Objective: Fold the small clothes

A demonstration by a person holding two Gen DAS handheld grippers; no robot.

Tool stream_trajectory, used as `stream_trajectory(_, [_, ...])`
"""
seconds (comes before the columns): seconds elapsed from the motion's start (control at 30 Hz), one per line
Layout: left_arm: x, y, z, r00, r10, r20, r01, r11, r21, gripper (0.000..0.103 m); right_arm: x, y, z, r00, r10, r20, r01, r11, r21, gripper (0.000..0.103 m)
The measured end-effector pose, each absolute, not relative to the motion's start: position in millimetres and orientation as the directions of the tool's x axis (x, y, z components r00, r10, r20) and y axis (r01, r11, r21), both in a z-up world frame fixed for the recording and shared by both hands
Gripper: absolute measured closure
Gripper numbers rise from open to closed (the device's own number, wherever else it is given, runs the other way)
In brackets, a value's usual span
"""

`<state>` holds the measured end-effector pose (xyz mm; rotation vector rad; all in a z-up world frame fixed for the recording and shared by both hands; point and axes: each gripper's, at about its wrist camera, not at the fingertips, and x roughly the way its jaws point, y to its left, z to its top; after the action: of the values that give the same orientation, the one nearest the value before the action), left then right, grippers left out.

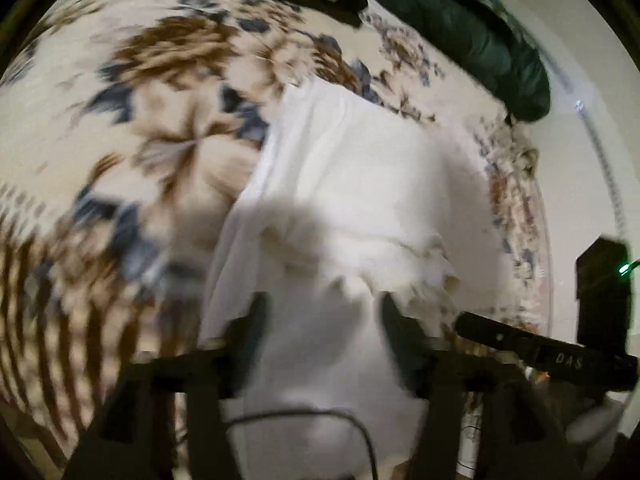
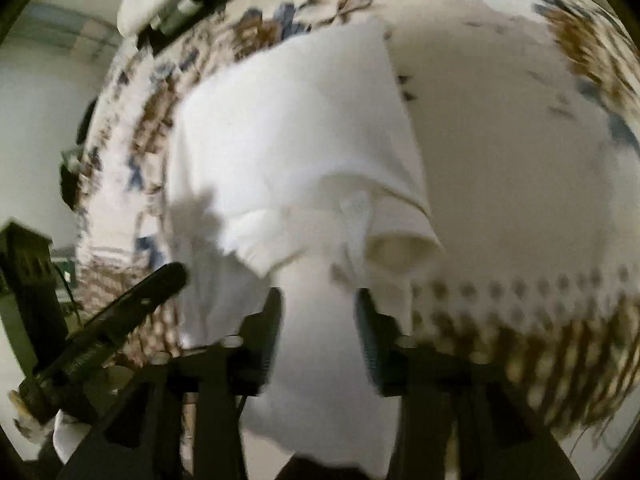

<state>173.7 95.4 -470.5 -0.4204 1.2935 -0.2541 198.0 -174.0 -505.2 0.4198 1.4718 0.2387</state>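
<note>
White garment beneath both hand-held grippers, jaws parted, empty.

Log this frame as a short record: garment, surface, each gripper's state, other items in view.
garment: white garment, partly folded, lying on the bedspread
surface: floral bedspread, cream with brown and blue flowers
left gripper: open, above the garment's near edge, holding nothing
right gripper: open, above the garment, holding nothing
other: dark green bedding at the far edge
image quality: motion-blurred

- I'm looking at a home bedroom: a bed with a floral bedspread.
- I see a dark green blanket heaped by a plain pale wall.
</note>
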Motion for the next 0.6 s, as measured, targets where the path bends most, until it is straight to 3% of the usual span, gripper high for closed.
stream_trajectory(0.03, [158.2, 106.0, -465.1, 0.261, -0.416, -0.871, -0.075, 0.891, -0.448, 0.024, 183.7, -184.0, -497.7, 0.088, 0.424, -0.901, 0.116, 0.894, 0.432, 0.045])
stream_trajectory(0.17, [108.0, 134.6, -486.0, 0.186, -0.399, -0.898, -0.189, 0.882, -0.431, 0.024, 121.2, -216.2, -504.1, 0.013, 0.459, -0.888, 0.215, 0.866, 0.451, 0.045])
stream_trajectory(0.33, [74.0, 141.3, -560.6, 0.069, -0.486, -0.871, -0.321, 0.816, -0.48, 0.024, 77.7, -219.3, -563.4, -0.048, 0.499, -0.865, 0.321, 0.828, 0.459, 0.045])
stream_trajectory(0.47, [65.3, 130.1, -575.7, 0.077, -0.512, -0.855, -0.333, 0.796, -0.506, 0.029, 63.3, -217.3, -599.2, -0.046, 0.566, -0.823, 0.399, 0.765, 0.505, 0.045])
stream_trajectory(0.5, [64.9, 128.6, -571.1, 0.089, -0.494, -0.865, -0.325, 0.807, -0.494, 0.049, 63.9, -213.3, -602.8, -0.037, 0.584, -0.811, 0.407, 0.75, 0.521, 0.045])
stream_trajectory(0.53, [63.9, 127.0, -565.1, 0.099, -0.484, -0.869, -0.312, 0.815, -0.489, 0.081, 62.2, -212.2, -604.6, -0.032, 0.591, -0.806, 0.415, 0.742, 0.527, 0.053])
stream_trajectory(0.57, [61.6, 126.3, -557.0, 0.115, -0.471, -0.875, -0.3, 0.823, -0.483, 0.092, 61.1, -211.5, -603.1, -0.017, 0.595, -0.803, 0.422, 0.733, 0.534, 0.076])
stream_trajectory(0.6, [59.1, 126.6, -548.8, 0.137, -0.469, -0.873, -0.29, 0.823, -0.488, 0.096, 60.8, -208.5, -601.7, -0.009, 0.607, -0.795, 0.423, 0.723, 0.547, 0.085])
